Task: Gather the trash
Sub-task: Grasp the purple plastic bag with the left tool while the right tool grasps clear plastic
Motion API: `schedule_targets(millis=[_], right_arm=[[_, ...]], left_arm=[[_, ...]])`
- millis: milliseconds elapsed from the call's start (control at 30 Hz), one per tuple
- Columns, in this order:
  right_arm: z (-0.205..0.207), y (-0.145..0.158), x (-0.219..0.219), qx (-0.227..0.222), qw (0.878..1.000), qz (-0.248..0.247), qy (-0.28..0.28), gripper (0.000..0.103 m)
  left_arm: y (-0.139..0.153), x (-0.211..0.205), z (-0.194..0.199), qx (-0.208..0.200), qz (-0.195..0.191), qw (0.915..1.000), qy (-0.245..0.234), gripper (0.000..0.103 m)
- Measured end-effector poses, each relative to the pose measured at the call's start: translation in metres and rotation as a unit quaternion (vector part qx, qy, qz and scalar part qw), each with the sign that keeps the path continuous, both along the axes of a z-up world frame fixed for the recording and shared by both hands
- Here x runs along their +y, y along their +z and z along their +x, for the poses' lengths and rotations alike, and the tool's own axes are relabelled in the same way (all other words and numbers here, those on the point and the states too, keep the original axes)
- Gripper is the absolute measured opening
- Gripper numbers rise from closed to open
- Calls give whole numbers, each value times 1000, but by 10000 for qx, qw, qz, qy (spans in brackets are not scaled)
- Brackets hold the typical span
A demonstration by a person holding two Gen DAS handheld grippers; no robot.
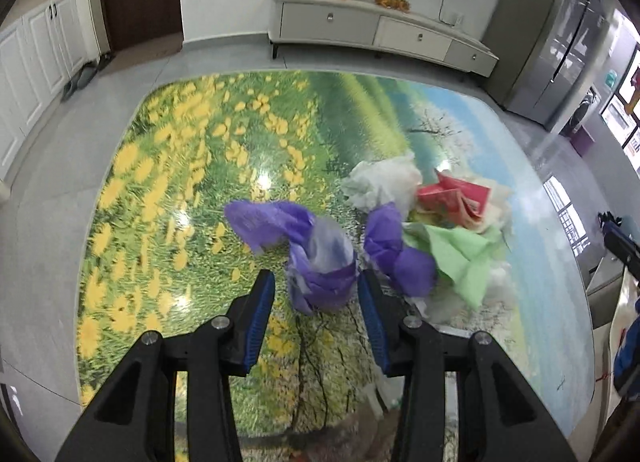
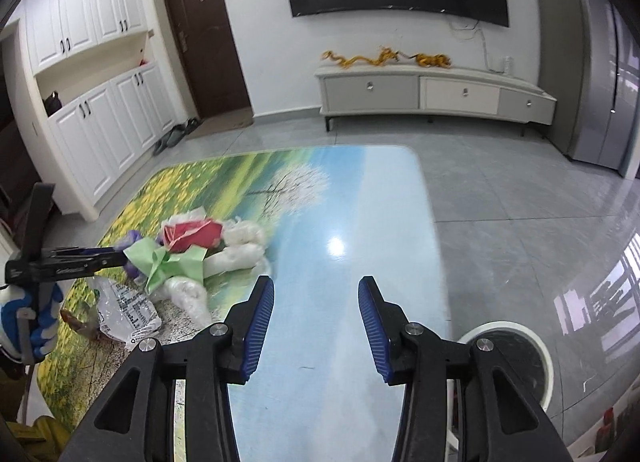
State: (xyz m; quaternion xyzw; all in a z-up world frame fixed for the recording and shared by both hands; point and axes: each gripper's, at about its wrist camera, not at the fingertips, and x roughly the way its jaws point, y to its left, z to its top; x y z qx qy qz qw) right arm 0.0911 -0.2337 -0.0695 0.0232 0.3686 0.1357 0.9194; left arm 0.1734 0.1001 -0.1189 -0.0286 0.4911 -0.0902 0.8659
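Left wrist: purple wad (image 1: 320, 262) sits dead ahead between the wide-open left gripper (image 1: 316, 286) fingers, nothing clamped yet, at the near-left edge of the trash pile (image 1: 432, 217) mid-table (image 1: 168, 165) — right gripper (image 2: 316, 290) open, empty, well apart over the bare right side.

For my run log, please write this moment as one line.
left tool: open, astride purple wrapper | right tool: open, empty, above table | trash pile: on table | bin: on floor, right

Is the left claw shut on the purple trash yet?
Open: the left claw has its blue pads either side of the crumpled purple plastic wrapper, a gap showing on the left.
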Motion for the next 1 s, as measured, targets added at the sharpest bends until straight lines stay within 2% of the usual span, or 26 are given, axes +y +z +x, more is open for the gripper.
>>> schedule_targets(millis=[233,367,433,567,633,667,733,767,800,1000], right_arm=[[18,-29,42,422,9969,-79,664,44],[24,-44,74,616,9909,-80,1196,57],[27,-51,91,700,9872,-150,1425,58],[35,-63,116,814,9816,-341,1691,58],[38,-69,123,875,9802,-415,1730,51],[38,-72,125,909,9793,-441,1752,41],[37,-74,128,895,9786,-490,1787,32],[36,-75,128,907,9780,-499,1813,24],[34,-74,127,900,9779,-496,1823,19],[14,-67,114,765,9797,-454,1797,14]], left_arm=[[-8,-1,15,13,-198,9997,-105,41],[-8,-1,20,-36,-218,9997,-140,41],[-8,-1,21,-60,-246,9995,-183,40],[-9,2,21,-147,-343,9991,-221,33],[-8,4,19,-181,-378,9988,-248,28],[-8,5,18,-200,-397,9987,-258,27],[-6,6,15,-255,-432,9984,-258,24],[-5,7,13,-274,-455,9983,-259,24],[-4,7,11,-289,-483,9981,-264,23],[8,12,-5,-476,-606,9966,-288,22]])
